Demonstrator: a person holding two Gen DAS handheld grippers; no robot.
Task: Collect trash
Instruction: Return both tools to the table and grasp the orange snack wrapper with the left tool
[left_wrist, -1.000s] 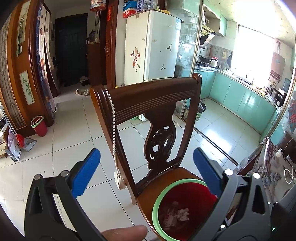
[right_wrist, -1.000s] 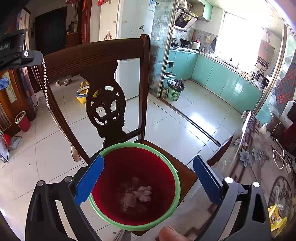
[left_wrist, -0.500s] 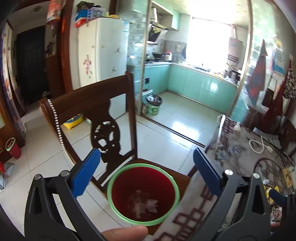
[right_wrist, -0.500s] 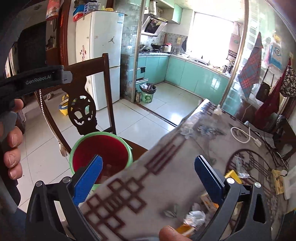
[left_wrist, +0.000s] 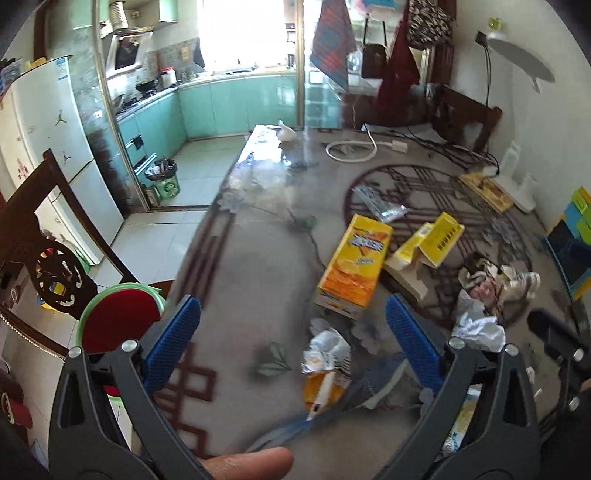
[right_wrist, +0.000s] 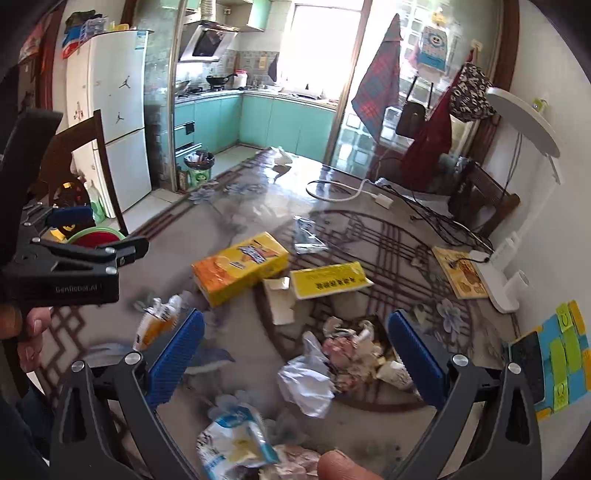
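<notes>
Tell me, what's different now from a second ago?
Both grippers have swung away from the chair and red bin toward the table with its litter: the left gripper faces an orange pouch, the right gripper crumpled paper. Nothing was grasped or released. Both stay open and empty; the bin stays on the chair.

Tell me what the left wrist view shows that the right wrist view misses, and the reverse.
Left only: the left gripper seen open from behind.

Right only: the blue-white wrapper at the near table edge, and the right gripper, open.

Both: the orange box, yellow box, crumpled paper, red bin and white cable.
</notes>
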